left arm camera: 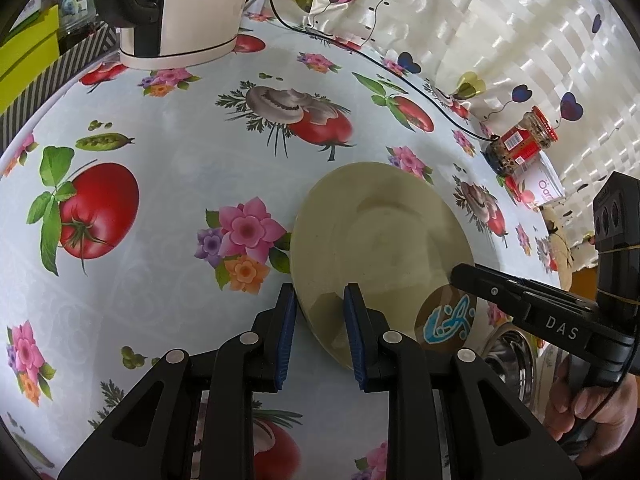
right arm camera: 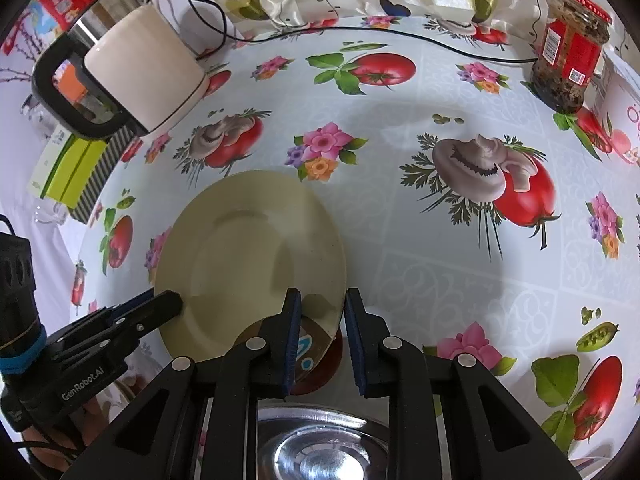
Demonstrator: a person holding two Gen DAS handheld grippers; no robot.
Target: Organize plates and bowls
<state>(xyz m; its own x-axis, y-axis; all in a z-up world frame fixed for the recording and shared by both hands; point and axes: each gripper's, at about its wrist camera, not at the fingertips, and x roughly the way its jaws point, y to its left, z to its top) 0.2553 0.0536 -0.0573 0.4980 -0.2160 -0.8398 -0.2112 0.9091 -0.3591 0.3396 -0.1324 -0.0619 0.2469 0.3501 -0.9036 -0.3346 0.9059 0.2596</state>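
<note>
A round, pale cream ceramic plate [right arm camera: 248, 256] lies face up, its near rim overlapping a small brown saucer [right arm camera: 316, 364] with turquoise pattern; a shiny steel bowl [right arm camera: 320, 448] sits beside both, nearer the worktop's front edge.

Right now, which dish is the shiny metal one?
The steel bowl nearest the camera, below the right gripper; the cream plate is matte and the brown saucer is patterned.

Open counter [right arm camera: 420, 280] right of plate [right arm camera: 240, 248] and beyond it. Kettle [right arm camera: 144, 80] and boxes [right arm camera: 76, 176] block far left; jar [right arm camera: 568, 52] stands far right, cable [right arm camera: 400, 38] along back edge. Steel bowl [right arm camera: 320, 448] crowds near edge.
</note>
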